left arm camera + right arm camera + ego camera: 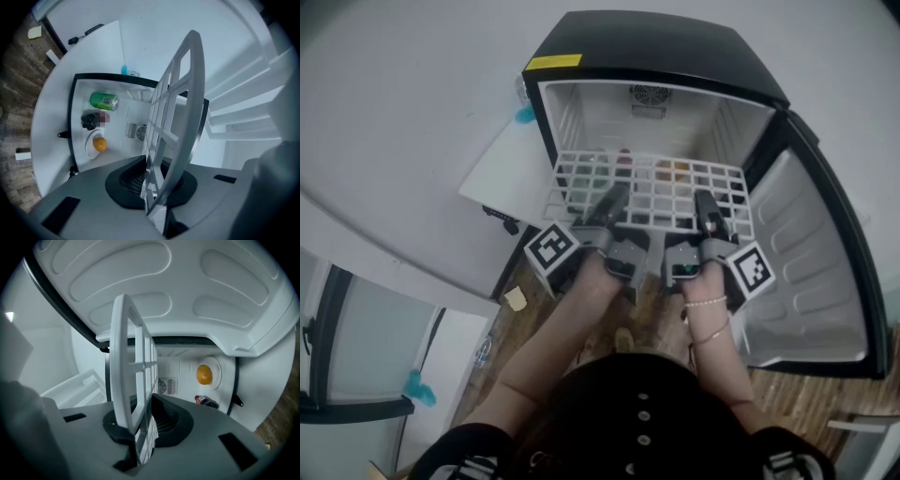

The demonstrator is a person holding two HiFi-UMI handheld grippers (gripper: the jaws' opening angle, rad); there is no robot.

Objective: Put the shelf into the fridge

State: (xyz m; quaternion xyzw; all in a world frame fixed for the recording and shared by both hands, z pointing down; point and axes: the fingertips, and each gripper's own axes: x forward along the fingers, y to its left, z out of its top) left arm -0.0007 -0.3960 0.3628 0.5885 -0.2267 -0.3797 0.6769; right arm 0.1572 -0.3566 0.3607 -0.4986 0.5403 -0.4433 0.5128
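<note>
A white grid shelf (652,192) is held level at the mouth of the open black mini fridge (652,56), its far edge just inside. My left gripper (611,208) is shut on the shelf's near edge left of centre, and my right gripper (706,211) is shut on it right of centre. In the left gripper view the shelf (173,117) stands edge-on between the pads of the left gripper (152,185). The right gripper view shows the shelf (133,380) clamped the same way in the right gripper (140,427).
The fridge door (811,262) hangs open to the right. On the fridge floor lie a green can (104,101), a dark bottle (90,120) and an orange on a white plate (99,144). A white panel (502,169) leans left of the fridge.
</note>
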